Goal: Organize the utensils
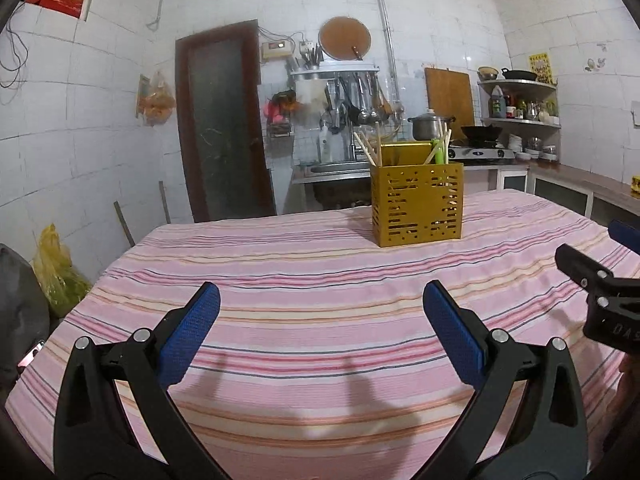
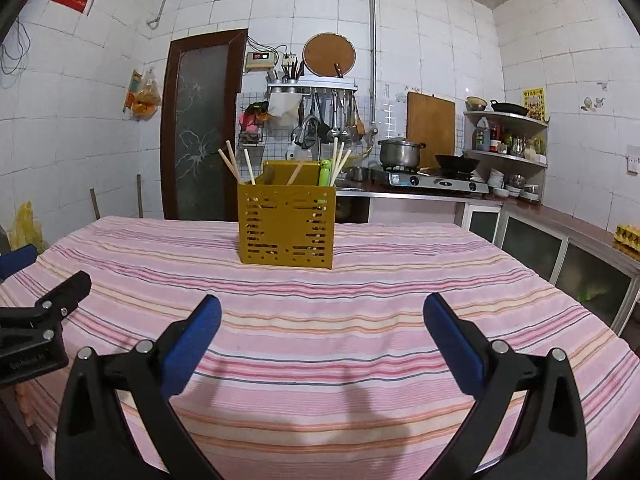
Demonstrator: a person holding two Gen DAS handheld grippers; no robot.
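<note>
The surface [image 2: 360, 320], covered by a pink striped cloth, fills the lower part of both views, and its broad near and middle stretches lie bare from the left edge to the right edge. Toward the far edge, near its middle, stands the gold perforated holder [image 2: 286, 226], upright, with open cloth on all sides of it. Wooden chopsticks [image 2: 232, 164] lean out of its left side, and more sticks plus a green utensil [image 2: 325, 172] rise from its right side. The left gripper [image 1: 320, 332] hovers over the near part of the surface with its jaws spread wide and nothing between the blue pads. The right gripper [image 2: 322, 344] hovers alongside it, jaws likewise wide apart and holding nothing. Both are well apart from the holder, with unbroken cloth between.
</note>
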